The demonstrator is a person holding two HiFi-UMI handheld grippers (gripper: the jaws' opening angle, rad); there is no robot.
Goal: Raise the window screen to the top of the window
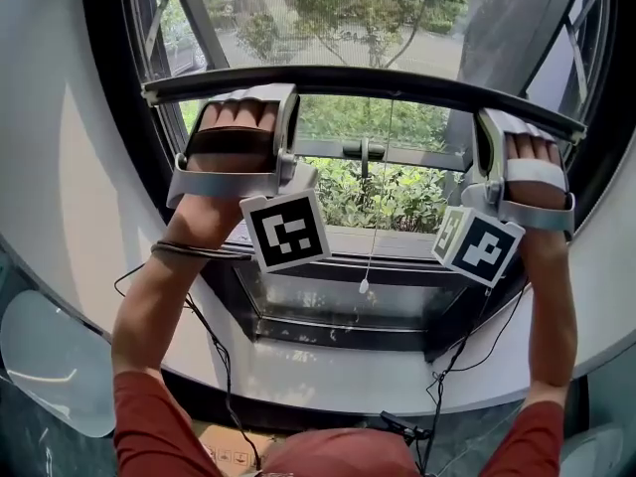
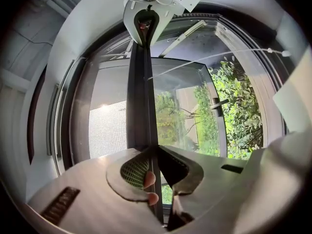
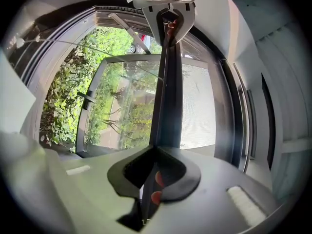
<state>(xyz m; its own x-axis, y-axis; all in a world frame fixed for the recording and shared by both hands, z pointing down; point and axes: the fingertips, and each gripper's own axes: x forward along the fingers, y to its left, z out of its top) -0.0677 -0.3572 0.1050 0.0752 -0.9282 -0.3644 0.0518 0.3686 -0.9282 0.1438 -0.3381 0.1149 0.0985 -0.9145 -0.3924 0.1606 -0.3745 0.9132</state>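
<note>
L gripper [image 2: 153,151] was clamped on the dark screen bar [image 1: 378,82], jaws pressed to it from both sides. R gripper [image 3: 155,152] pinched the same bar nr its other end. Seen from above, both sets of jaw tips sat tucked behind the bar & couldn't be made out; only the strapped hands [image 1: 234,127] & marker cubes [image 1: 286,230] showed. The bar ran across the window frame [image 1: 104,97], w/ grey mesh [image 1: 328,8] above it & bare glass below. A thin pull cord [image 1: 374,227] hung from its middle. Greenery [image 1: 393,192] showed outside. The frame's top was cut off.
</note>
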